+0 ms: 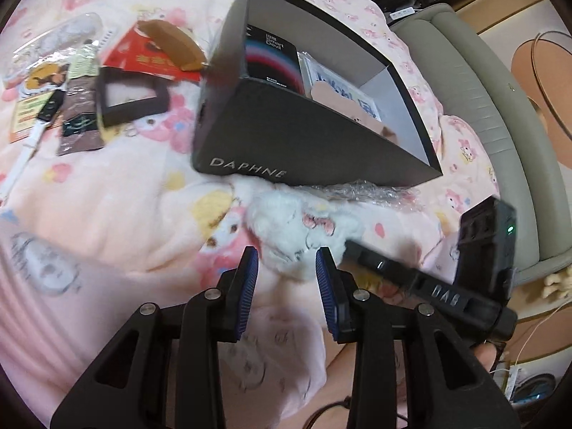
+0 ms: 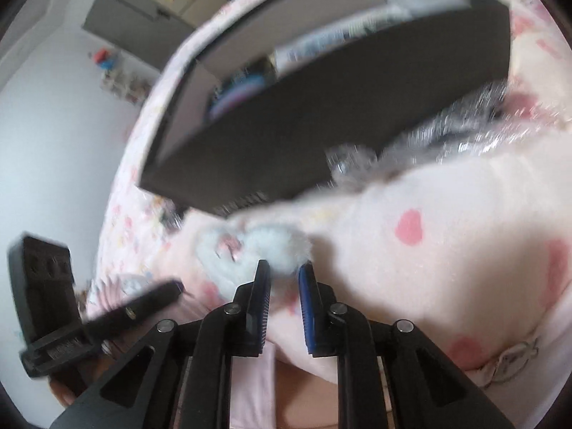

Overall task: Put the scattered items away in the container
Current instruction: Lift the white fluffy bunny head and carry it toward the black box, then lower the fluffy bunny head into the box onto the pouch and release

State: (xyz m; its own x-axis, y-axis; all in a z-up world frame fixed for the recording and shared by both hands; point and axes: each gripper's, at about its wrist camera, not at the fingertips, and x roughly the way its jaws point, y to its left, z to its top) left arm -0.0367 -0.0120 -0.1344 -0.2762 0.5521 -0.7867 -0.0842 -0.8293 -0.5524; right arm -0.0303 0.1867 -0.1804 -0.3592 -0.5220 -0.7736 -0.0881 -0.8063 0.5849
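A black DAPHNE box (image 1: 286, 136) lies open on the pink bedspread, with a black Smart Devil packet (image 1: 273, 59) and paper cards inside. A white fluffy plush (image 1: 304, 228) lies just in front of the box. My left gripper (image 1: 286, 261) is open and empty, its blue pads on either side of the plush's near edge. My right gripper (image 2: 284, 275) is open with a narrow gap, right at the plush (image 2: 257, 250), and also shows in the left wrist view (image 1: 429, 286). The box (image 2: 321, 121) is blurred in the right wrist view.
Scattered at the left: a small black tray (image 1: 132, 96), a red packet (image 1: 150, 57), a tan comb-like piece (image 1: 171, 44), brown packets (image 1: 78, 121), a white strap (image 1: 25, 153). Crinkled clear plastic (image 1: 375, 193) lies under the box edge. A grey bed frame (image 1: 493, 107) runs along the right.
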